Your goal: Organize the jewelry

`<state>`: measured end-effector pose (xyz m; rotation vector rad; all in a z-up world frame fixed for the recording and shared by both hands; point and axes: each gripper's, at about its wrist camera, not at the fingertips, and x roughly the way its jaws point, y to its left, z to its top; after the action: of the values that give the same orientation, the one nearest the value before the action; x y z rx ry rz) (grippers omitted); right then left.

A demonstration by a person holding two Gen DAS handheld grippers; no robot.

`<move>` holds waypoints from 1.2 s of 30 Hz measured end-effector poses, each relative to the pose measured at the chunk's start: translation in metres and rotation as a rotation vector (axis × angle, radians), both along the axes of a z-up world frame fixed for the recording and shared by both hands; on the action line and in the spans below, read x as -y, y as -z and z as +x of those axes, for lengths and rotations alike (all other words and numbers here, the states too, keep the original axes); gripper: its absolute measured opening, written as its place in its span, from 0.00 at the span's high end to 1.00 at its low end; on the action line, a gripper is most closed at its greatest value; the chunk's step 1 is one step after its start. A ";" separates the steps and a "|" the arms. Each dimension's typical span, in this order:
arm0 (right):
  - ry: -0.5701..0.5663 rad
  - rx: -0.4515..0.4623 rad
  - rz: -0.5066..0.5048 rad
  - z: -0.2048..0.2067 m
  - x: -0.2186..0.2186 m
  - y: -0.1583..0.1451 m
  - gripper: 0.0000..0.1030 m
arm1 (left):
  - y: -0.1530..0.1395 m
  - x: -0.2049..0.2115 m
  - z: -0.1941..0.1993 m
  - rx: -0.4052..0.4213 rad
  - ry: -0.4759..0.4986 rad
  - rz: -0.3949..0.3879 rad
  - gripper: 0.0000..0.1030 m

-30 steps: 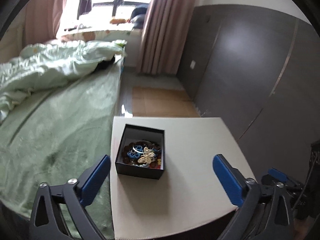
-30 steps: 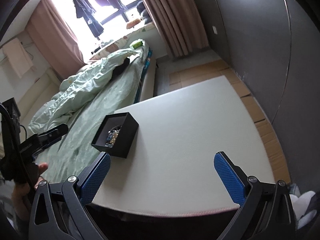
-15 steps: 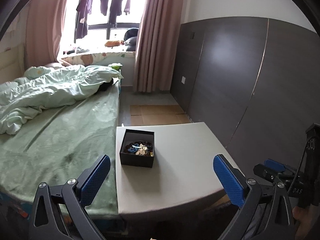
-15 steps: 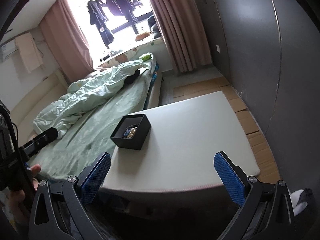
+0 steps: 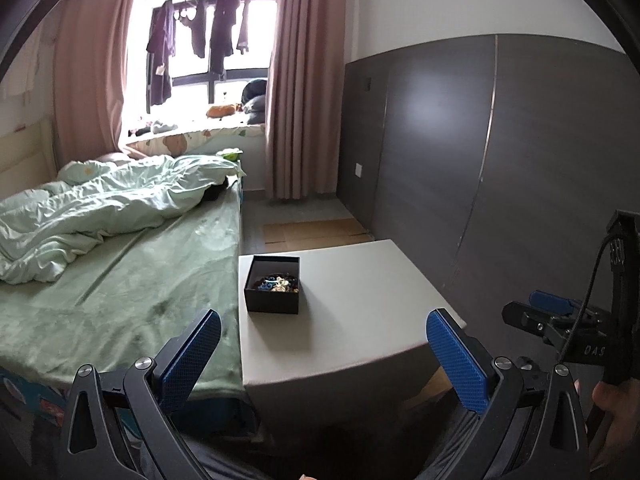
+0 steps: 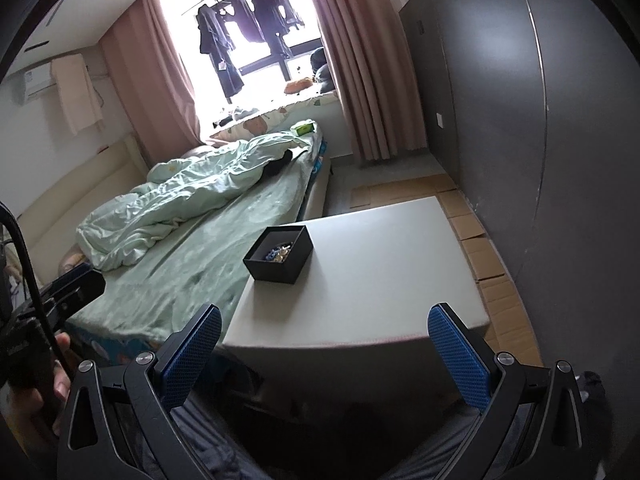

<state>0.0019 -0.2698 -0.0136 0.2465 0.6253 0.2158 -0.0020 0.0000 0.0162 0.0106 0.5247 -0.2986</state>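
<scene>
Bedroom, white table (image 5: 360,320) beside bed (image 5: 120,280). Black box (image 5: 273,288) of jewelry (image 5: 276,283) lies well ahead of the spread, empty left gripper (image 5: 324,356) and right gripper (image 6: 325,356); pieces likely light, tangle-prone; pinch singly.

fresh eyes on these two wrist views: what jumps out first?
Probably the small black box of mixed jewelry, sitting open and alone on the pale table, near the edge by the bed. Next, the left gripper and right gripper, both open and empty, short of the table. Behind, a bright window hung with dark clothes.
</scene>
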 end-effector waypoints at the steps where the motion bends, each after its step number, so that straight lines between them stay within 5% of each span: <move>1: -0.001 0.000 -0.001 -0.005 0.001 -0.001 0.00 | 0.000 0.000 -0.005 0.008 -0.003 0.004 0.00; 14: -0.014 0.028 -0.001 -0.052 0.010 -0.008 0.00 | 0.003 0.003 -0.039 0.016 -0.016 0.012 0.00; 36: -0.030 0.039 -0.005 -0.065 0.004 -0.002 0.00 | 0.004 0.000 -0.051 0.013 -0.044 0.012 0.00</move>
<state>-0.0635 -0.2738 -0.0117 0.2282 0.5905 0.2473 -0.0535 0.0003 0.0120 0.0130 0.5128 -0.2520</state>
